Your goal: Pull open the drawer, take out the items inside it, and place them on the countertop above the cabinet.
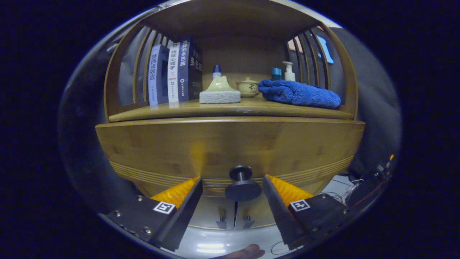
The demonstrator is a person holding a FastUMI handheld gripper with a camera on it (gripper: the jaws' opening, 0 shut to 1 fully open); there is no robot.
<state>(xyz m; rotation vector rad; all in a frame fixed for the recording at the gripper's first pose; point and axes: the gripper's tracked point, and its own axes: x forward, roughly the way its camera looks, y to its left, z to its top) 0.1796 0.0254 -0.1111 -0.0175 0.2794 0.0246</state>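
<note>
**Fingers spread either side of the drawer knob**

The hand-held gripper is held up to the front of a wooden cabinet, its two fingers wide apart and pressing on nothing. The dark round knob sits in the gap between them, with clear space on each side. That knob belongs to the drawer, whose front looks flush and closed, right ahead of the fingertips.

Above the drawer is the counter. On it stands a row of books, then a sponge with a pale lump on top, a small lidded cup, and a folded blue towel. Behind those stand a few small bottles.
</note>
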